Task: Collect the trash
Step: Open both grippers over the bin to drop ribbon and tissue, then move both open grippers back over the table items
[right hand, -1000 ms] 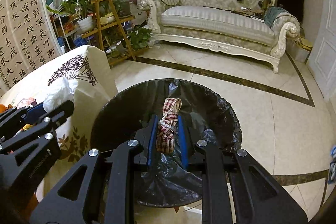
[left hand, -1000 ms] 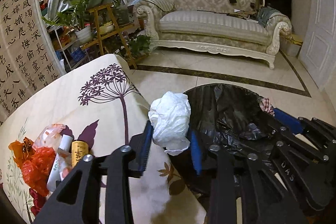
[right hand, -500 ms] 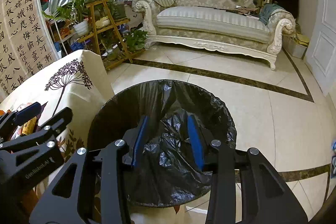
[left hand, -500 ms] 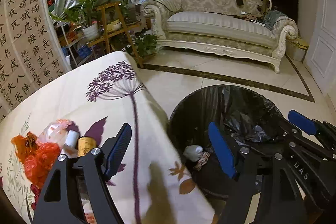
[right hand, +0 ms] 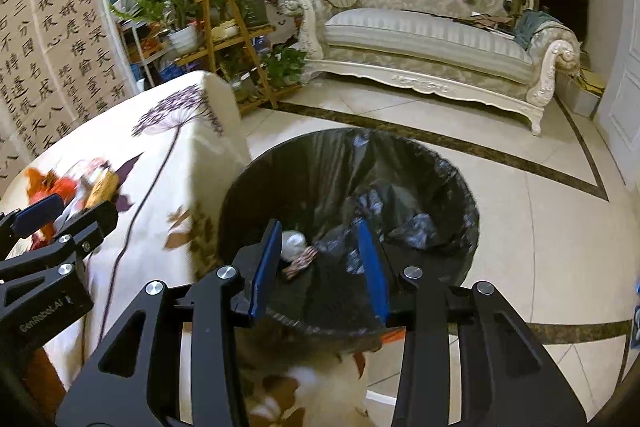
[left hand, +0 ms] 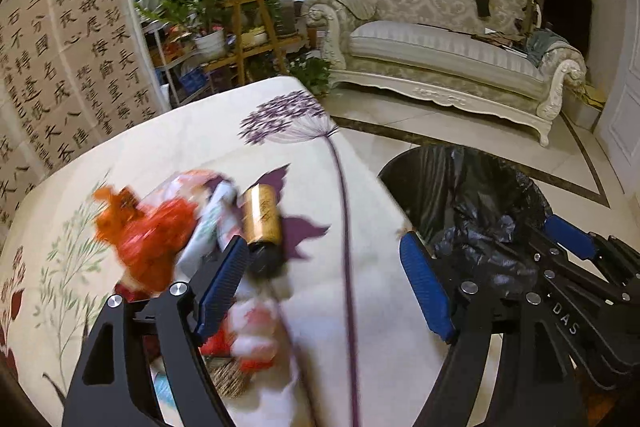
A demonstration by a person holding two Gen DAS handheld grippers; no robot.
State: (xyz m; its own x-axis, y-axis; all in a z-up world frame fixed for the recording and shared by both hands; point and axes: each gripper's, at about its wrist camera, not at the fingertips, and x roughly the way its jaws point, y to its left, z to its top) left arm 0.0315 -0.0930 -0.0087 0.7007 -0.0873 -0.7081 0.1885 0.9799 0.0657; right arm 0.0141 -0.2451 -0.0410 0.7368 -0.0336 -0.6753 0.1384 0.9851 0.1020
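Hovering over the counter (left hand: 168,147), the left gripper (left hand: 324,287) has its fingers spread wide and still opening, nothing between them. Its left finger (left hand: 222,283) sits just beside a gold can (left hand: 262,219), which lies tilted against a heap of orange and white wrappers (left hand: 148,227); motion blur makes it hard to tell whether finger and can touch. More scraps, red and white, lie nearer the camera under that finger.

The right gripper (right hand: 320,267) hangs above the bin (right hand: 460,187), fingers parted and empty. At the bottom of the black liner lie a white wad (right hand: 294,241) and a checked scrap (right hand: 302,261), so some trash is already in. The bin stands on the floor just beside the counter edge.

Risks, as I judge them: the can is round and on a cloth, so a glancing finger could roll it off the edge. The wrappers are loose and tangled; a pinch may lift only part of the heap and drop the rest short of the bin.

Beyond stand a plant rack (left hand: 240,39) and a sofa (left hand: 440,47).
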